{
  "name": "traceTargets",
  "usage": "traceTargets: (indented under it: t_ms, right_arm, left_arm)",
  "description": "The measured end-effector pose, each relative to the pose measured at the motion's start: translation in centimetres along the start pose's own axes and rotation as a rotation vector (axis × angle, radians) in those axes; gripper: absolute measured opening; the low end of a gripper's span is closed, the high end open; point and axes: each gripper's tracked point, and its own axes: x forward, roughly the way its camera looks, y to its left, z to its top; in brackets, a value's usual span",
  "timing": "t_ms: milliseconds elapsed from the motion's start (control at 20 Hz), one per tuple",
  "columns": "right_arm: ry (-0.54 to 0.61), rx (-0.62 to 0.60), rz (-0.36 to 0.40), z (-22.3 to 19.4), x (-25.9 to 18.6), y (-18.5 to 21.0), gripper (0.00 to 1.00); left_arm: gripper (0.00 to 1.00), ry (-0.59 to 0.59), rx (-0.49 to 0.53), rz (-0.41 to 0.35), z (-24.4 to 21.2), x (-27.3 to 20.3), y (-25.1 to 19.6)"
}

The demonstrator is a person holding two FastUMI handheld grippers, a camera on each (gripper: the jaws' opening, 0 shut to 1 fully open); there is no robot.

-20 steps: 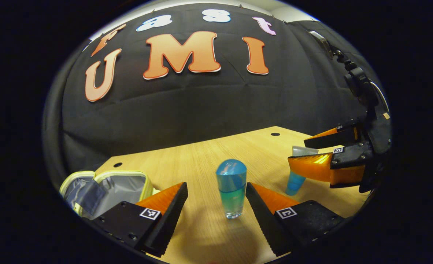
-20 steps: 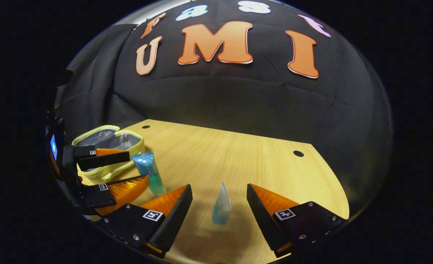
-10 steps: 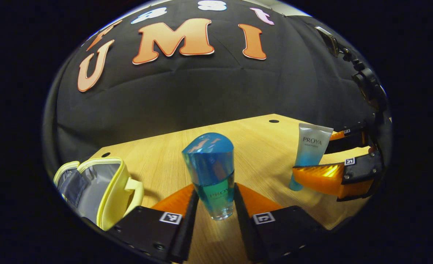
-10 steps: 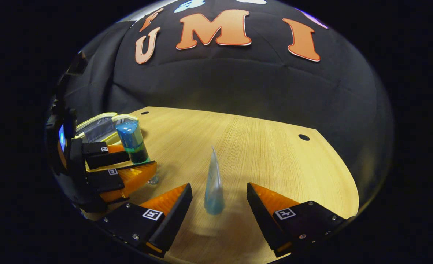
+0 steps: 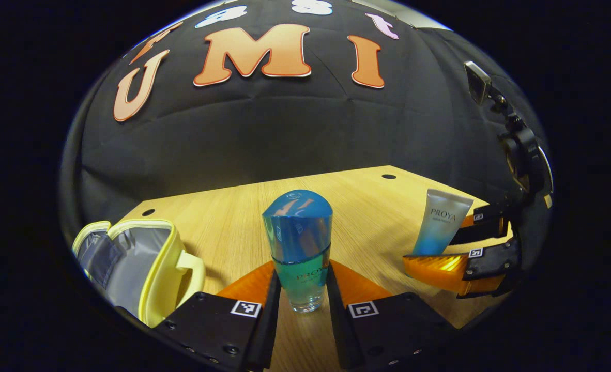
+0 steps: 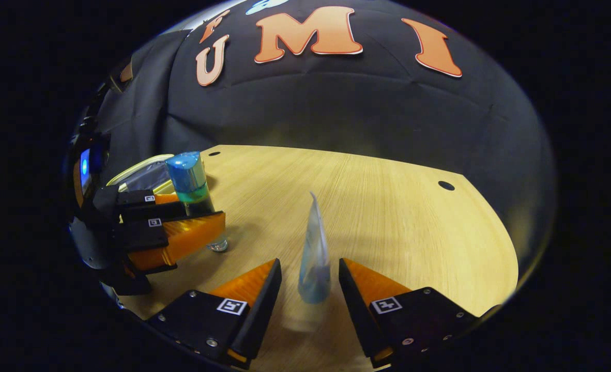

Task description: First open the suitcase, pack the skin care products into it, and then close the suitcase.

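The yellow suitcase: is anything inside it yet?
The open yellow suitcase shows grey lining and a dark inner pocket, with no product in the visible part. Its bottom is hidden by the near wall. The blue bottle stands outside.

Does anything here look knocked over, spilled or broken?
Nothing stands out. The blue bottle and the tube both stand upright on the table, and the yellow case lies open, unspilled.
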Motion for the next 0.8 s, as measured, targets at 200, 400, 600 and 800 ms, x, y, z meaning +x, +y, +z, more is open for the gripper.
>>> traceTargets:
  t_ms: [200, 400, 600, 800]
  right_arm:
    - [-0.008, -0.004, -0.013, 0.8, -0.1, 0.0, 0.38]
    - [-0.027, -0.014, 0.018, 3.3, -1.4, 1.4, 0.39]
    - [-0.074, -0.028, 0.040, 7.6, -3.3, 2.7, 0.38]
    - [-0.128, -0.057, 0.043, 12.2, -5.9, 4.3, 0.38]
  left_arm:
    - [0.46, -0.047, -0.004, 0.021, 3.5, -1.1, 1.3]
    - [0.46, -0.080, 0.026, 0.057, 6.7, -2.7, 3.2]
    - [0.46, -0.104, 0.019, 0.090, 10.2, -4.9, 5.4]
    - [0.46, -0.128, 0.016, 0.129, 13.5, -7.7, 8.4]
